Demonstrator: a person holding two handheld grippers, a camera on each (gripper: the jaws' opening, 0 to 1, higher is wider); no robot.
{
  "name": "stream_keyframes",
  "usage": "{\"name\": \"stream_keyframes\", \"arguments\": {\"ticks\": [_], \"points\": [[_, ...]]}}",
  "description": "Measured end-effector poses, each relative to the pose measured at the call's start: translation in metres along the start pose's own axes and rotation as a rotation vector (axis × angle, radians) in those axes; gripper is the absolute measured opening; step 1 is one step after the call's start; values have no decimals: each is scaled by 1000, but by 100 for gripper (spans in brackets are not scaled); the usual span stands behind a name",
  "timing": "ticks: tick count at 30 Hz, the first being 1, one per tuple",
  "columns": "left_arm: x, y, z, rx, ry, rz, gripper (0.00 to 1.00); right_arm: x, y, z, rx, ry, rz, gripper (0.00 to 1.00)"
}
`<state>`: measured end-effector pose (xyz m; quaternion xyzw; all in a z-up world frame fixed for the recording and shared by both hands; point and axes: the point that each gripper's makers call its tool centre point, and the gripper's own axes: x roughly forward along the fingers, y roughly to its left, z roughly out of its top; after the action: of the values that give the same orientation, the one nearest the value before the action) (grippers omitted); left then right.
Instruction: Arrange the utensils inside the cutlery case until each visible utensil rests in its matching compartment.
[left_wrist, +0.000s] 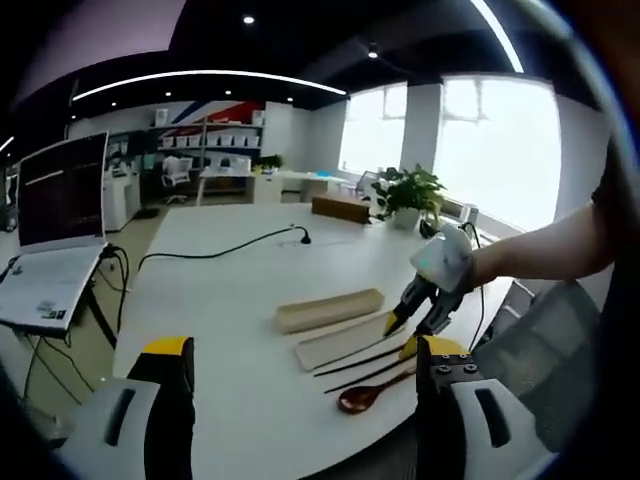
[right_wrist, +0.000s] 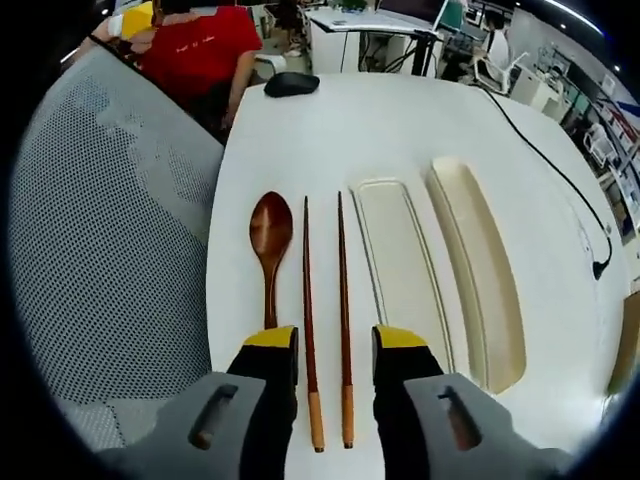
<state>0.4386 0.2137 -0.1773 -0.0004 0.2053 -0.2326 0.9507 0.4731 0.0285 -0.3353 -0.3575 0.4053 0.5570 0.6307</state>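
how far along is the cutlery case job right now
Nothing is placed yet. The brown wooden spoon and two dark wooden chopsticks lie on the white table, beside the open cream cutlery case and its flat lid. The right gripper hovers open over the chopsticks. All three remain.

Glossy reddish-brown spoon (right_wrist: 270, 235), two dark brown chopsticks (right_wrist: 307, 300) with pale tan ends, cream case (right_wrist: 480, 270), off-white lid (right_wrist: 400, 262), white table (right_wrist: 400, 130), black cable (left_wrist: 215, 250), grey mesh chair (right_wrist: 110, 250), yellow-tipped black gripper fingers (right_wrist: 270, 345), red shirt (right_wrist: 200, 45)
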Motion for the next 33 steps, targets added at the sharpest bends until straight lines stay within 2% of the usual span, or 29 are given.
{"name": "stream_keyframes", "arguments": {"ticks": [3,6,9,13,17,22,30,33], "points": [[0,2,-5,39,26,10,94,5,1,-4,0,19,10,26],[-1,3,-6,20,19,9,94,6,2,-7,-4,41,20,26],[1,1,-2,-34,-13,-18,95,8,2,-12,-1,66,28,25],[2,0,-7,4,19,-11,94,11,-1,-16,-14,92,20,25],[2,1,-7,-11,17,-8,94,13,0,-19,-37,114,16,26],[2,1,-7,0,21,-3,94,17,1,-18,-31,111,28,25],[1,3,-7,6,23,11,94,21,-1,-17,-68,145,36,24],[0,5,-9,-18,26,18,93,21,-3,-17,-79,163,35,22]]}}
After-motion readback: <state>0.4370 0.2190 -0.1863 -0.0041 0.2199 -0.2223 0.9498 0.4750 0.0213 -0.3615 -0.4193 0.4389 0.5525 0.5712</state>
